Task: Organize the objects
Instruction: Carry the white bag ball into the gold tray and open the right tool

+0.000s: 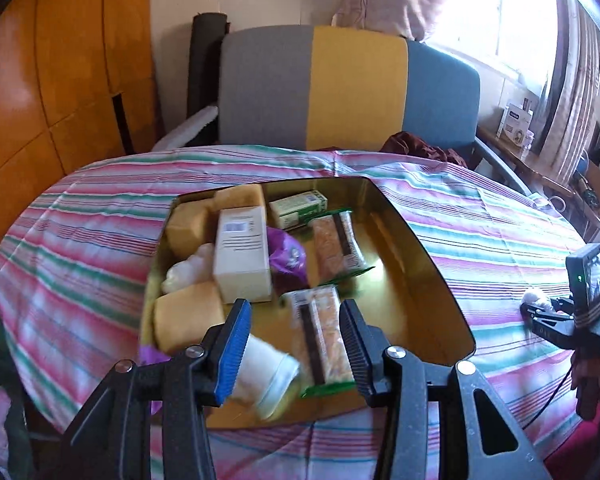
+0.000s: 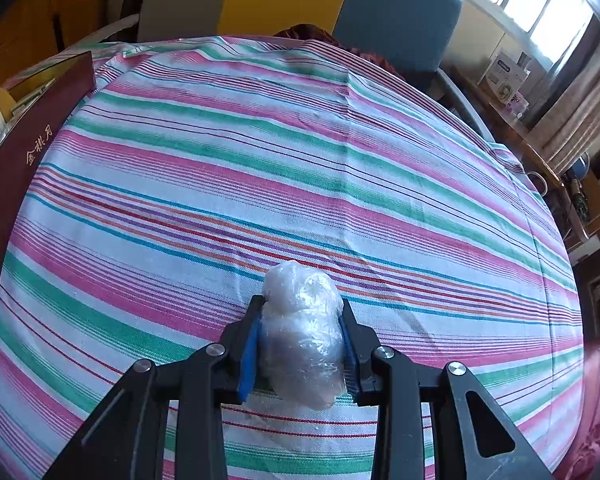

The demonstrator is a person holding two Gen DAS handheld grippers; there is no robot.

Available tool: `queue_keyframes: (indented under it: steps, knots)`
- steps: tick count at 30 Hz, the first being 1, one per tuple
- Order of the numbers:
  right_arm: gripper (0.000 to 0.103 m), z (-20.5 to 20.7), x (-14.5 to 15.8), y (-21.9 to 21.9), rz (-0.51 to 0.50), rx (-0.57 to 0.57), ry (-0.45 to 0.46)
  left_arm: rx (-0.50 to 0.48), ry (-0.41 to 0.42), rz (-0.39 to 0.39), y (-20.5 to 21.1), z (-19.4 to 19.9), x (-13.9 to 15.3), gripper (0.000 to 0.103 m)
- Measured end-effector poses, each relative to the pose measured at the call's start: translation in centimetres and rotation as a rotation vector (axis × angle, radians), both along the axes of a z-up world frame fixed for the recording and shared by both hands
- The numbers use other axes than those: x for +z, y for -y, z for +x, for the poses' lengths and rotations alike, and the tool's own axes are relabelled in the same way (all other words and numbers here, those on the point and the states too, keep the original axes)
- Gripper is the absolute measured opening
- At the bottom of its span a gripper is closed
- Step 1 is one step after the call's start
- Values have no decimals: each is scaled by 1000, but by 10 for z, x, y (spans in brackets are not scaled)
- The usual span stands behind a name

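A crinkled, translucent white plastic-wrapped bundle (image 2: 304, 332) sits clamped between the right gripper (image 2: 303, 340) fingers, over the striped woven tablecloth (image 2: 260, 168). The left gripper (image 1: 296, 344), jaws apart, hangs above the gold-lined rectangular box (image 1: 420, 268); a white cup (image 1: 266, 376) lies on its side just beyond its blue-padded finger.

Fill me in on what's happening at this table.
A person is sorting things into a gold-lined box on the striped cloth. The left gripper hangs open over the box, above a white cup and a snack bar. The right gripper is shut on a plastic-wrapped bundle out over the cloth.
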State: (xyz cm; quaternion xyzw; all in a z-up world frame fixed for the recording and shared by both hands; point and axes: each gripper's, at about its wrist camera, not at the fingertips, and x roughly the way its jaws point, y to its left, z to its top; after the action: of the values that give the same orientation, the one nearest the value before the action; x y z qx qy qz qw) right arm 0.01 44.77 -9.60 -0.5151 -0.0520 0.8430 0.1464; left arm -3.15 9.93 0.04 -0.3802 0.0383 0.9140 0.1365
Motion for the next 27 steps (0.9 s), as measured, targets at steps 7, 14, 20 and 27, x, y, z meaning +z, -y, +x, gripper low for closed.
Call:
queue_keyframes:
  steps: [7, 14, 20, 27]
  knots:
    - [34, 0, 2, 5, -12, -57, 8, 17, -31, 8, 20, 14, 3, 46]
    - [34, 1, 12, 32, -136, -43, -16, 34, -23, 25, 34, 19, -1, 46]
    - [34, -9, 46, 79, -205, 46, -104, 46, -19, 34, 43, 20, -3, 46]
    - [34, -26, 79, 148, -259, 195, -176, 60, -2, 38, 51, 18, -9, 46]
